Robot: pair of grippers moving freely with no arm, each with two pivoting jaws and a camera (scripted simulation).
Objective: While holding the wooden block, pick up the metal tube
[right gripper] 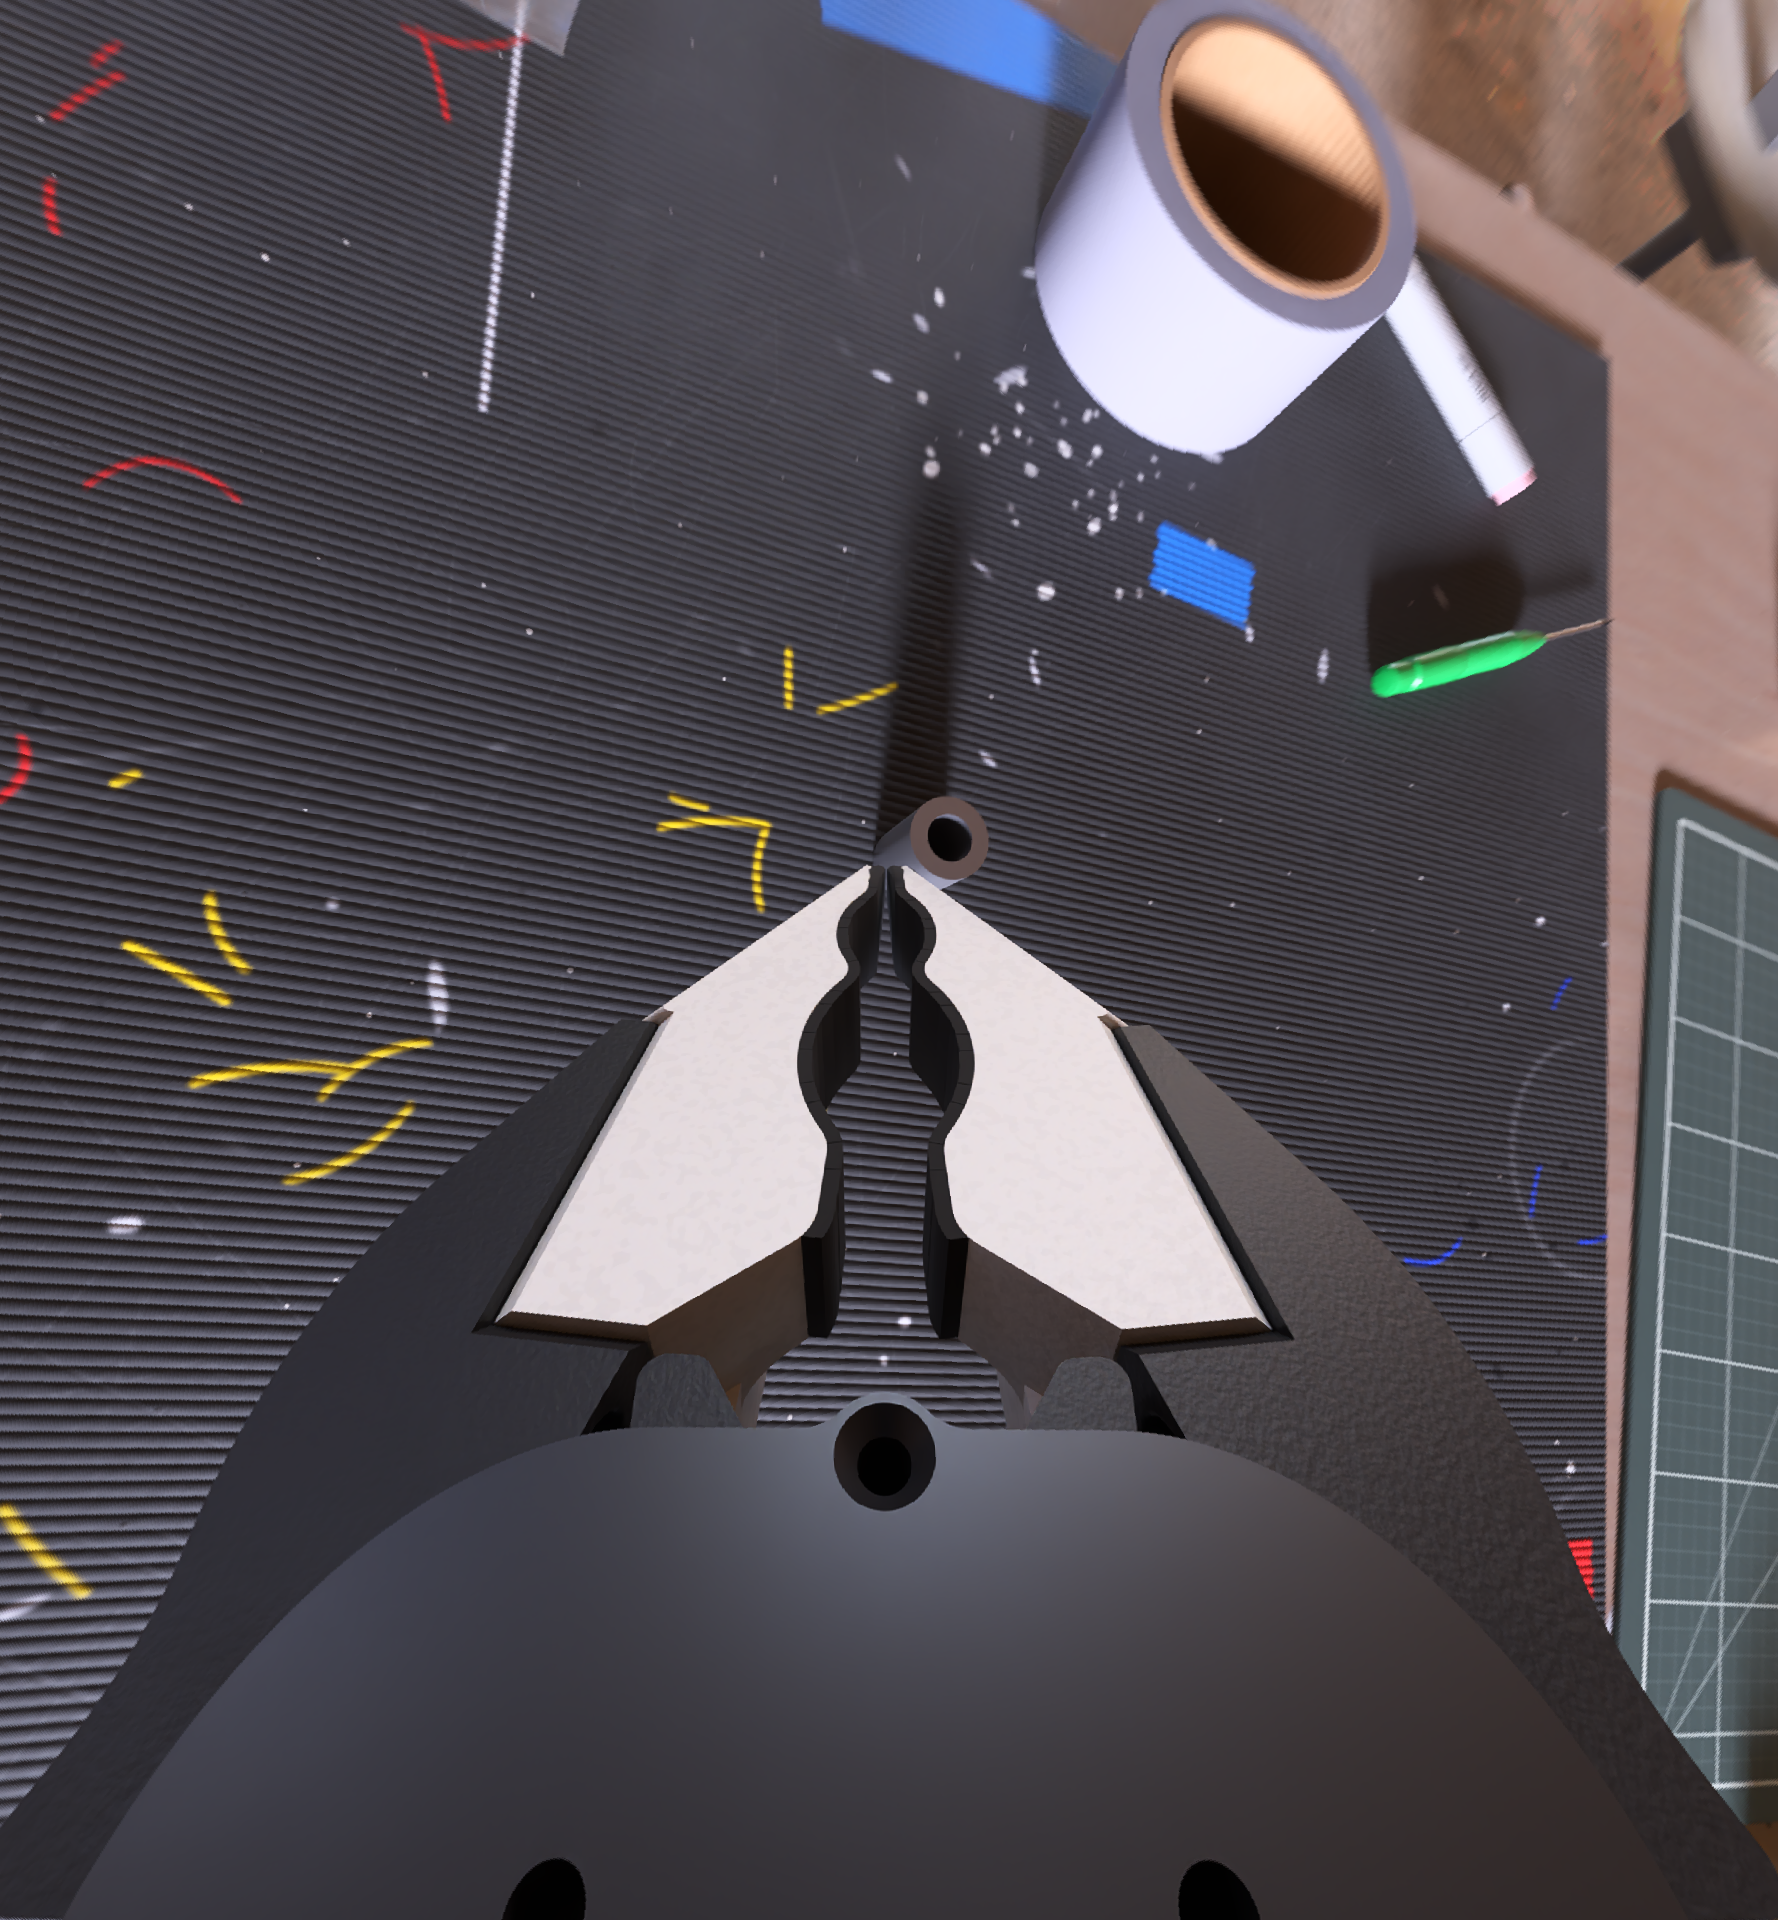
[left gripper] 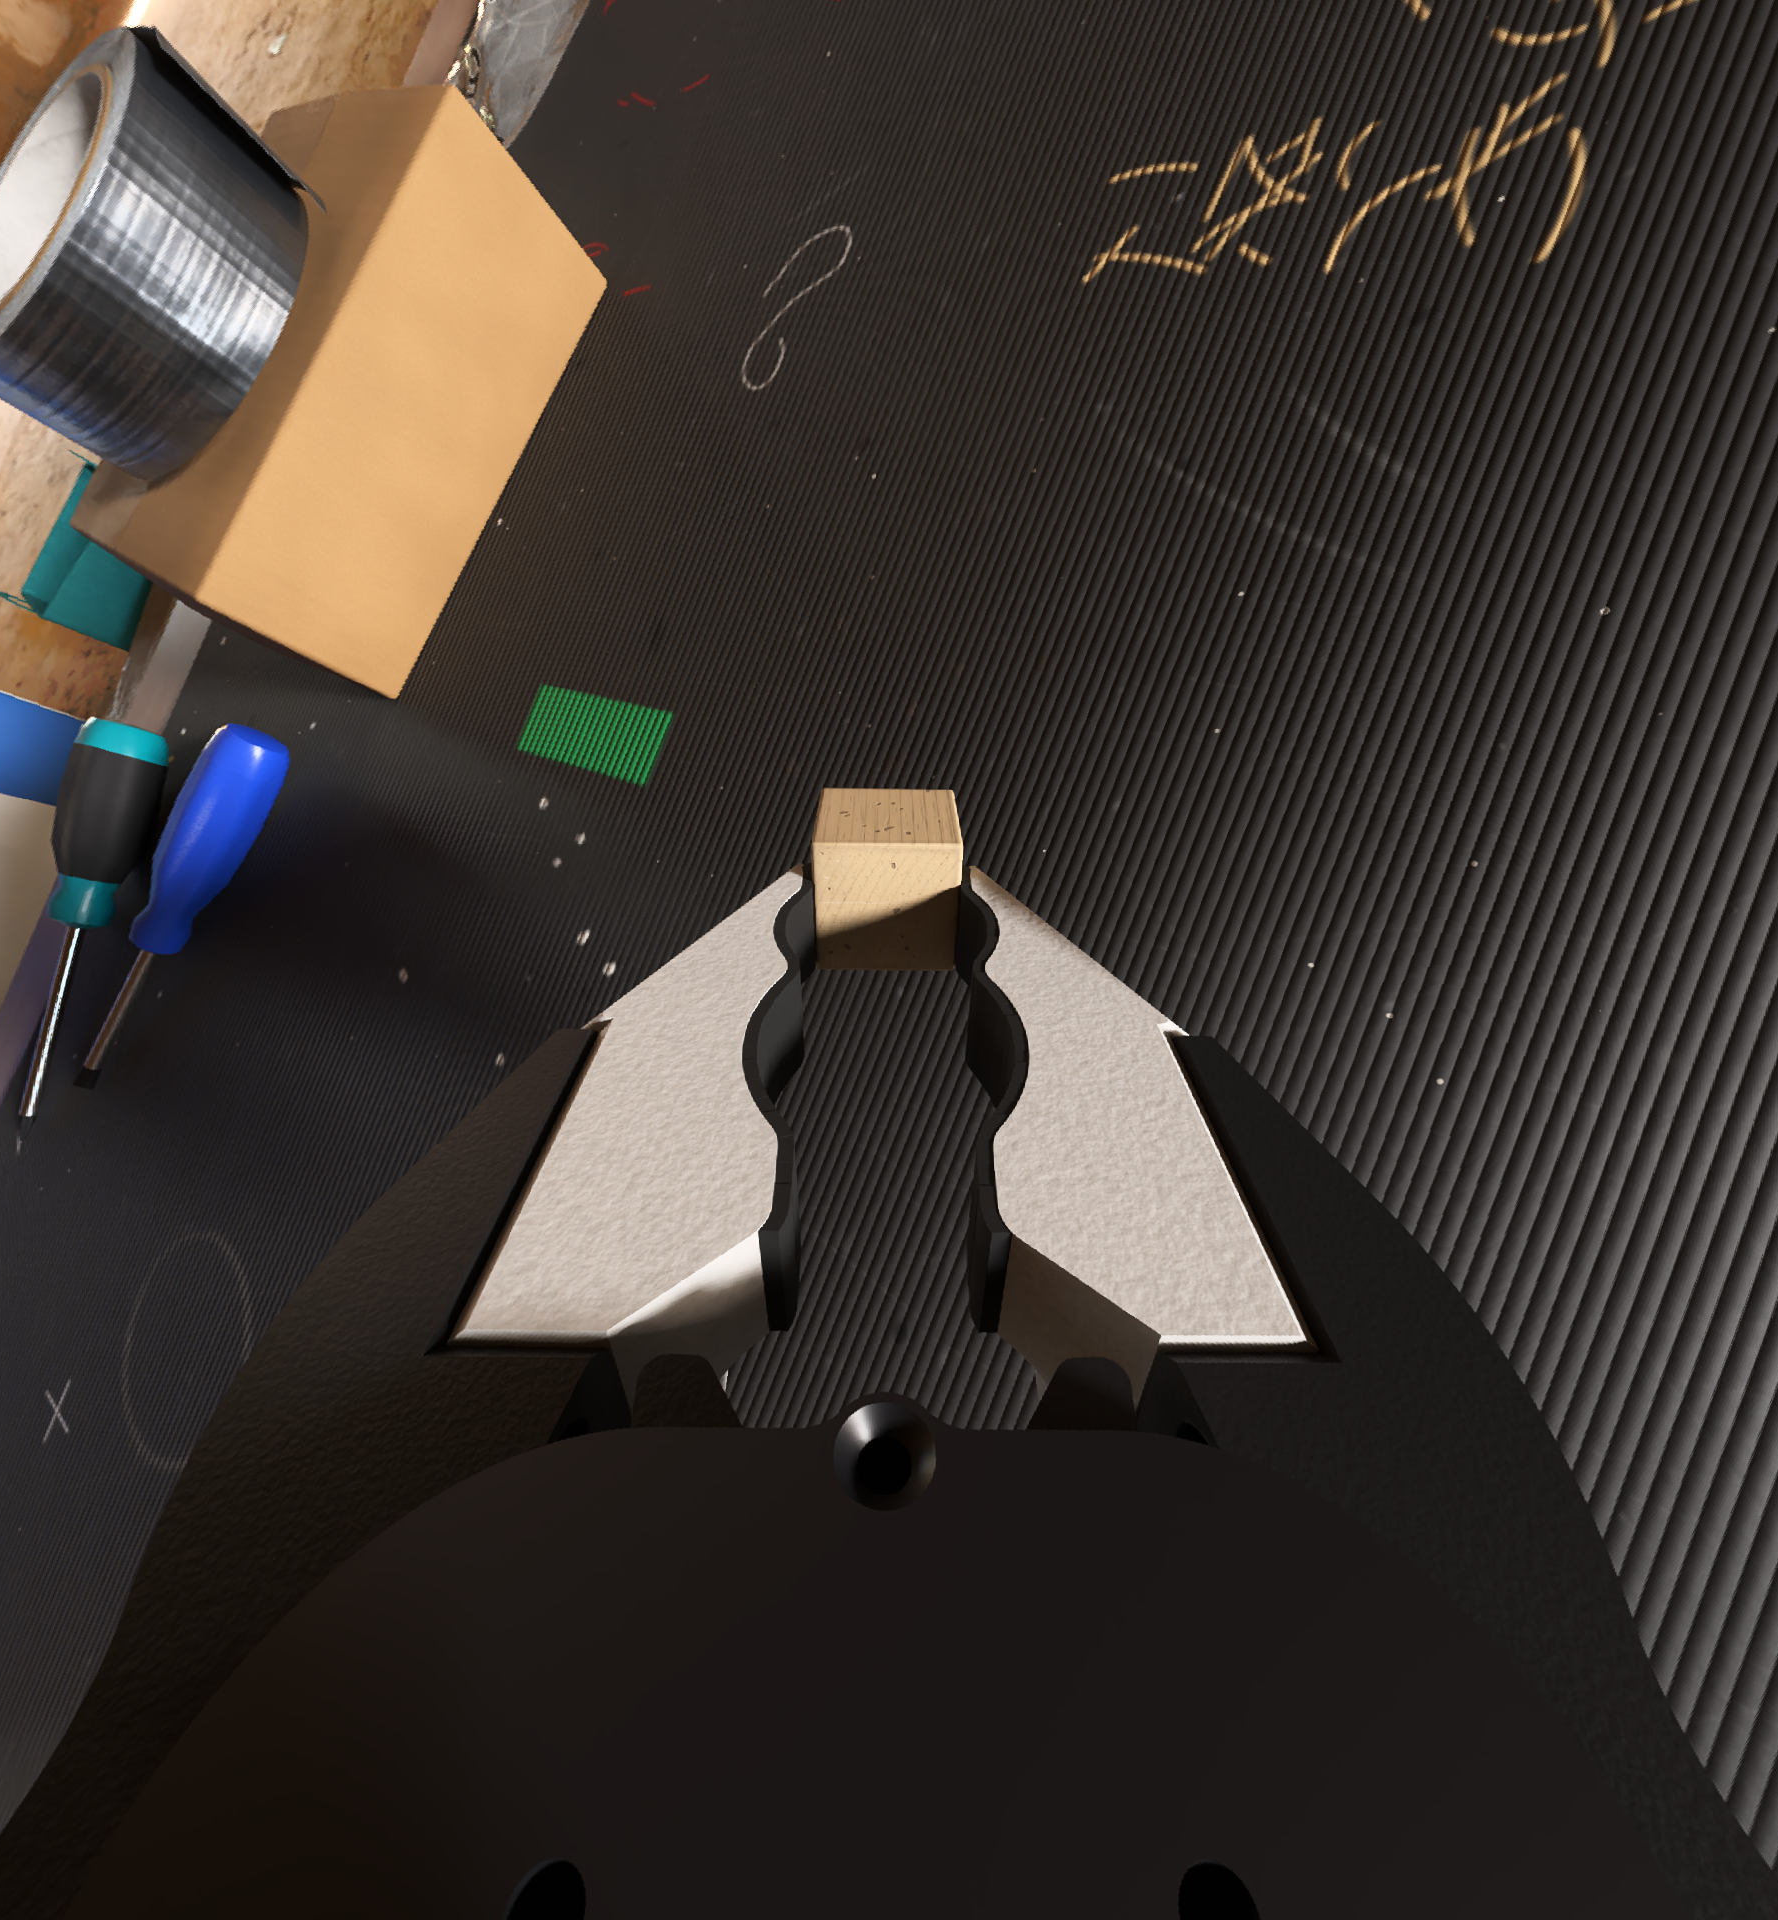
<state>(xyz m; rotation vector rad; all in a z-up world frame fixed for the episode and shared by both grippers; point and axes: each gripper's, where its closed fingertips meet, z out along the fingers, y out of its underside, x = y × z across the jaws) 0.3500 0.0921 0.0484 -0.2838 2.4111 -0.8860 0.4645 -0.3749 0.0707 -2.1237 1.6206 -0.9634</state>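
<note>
1. Two claws in view, one per wrist camera, both above a dark ribbed mat [left gripper: 1280,623] on the tabletop [right gripper: 1695,499].
2. Left claw [left gripper: 886,914]: parted about a block's width, tips pressed against both sides of the wooden block [left gripper: 886,878]. Pale cube, fine grain, small dark flecks, near face partly in shadow. Cannot tell whether raised off the mat.
3. Right claw [right gripper: 886,883]: nearly closed, only a thin slit between the tips, clamped on the metal tube [right gripper: 935,840]. Short grey cylinder, thick-walled, dark round bore facing the camera. Most of its length hidden behind its own open end and the tips; a long soft shadow on the mat beyond.
4. Far left in the left wrist view: silver duct tape roll [left gripper: 126,260] against a cardboard box [left gripper: 365,384], two screwdrivers [left gripper: 168,862] nearer, a blue-and-white item cut off at the frame edge.
5. Far right in the right wrist view: white tape roll [right gripper: 1217,239], white marker [right gripper: 1467,405] partly hidden behind it, green-handled tool [right gripper: 1467,660], green cutting mat [right gripper: 1747,1247] cropped at the right edge.
</note>
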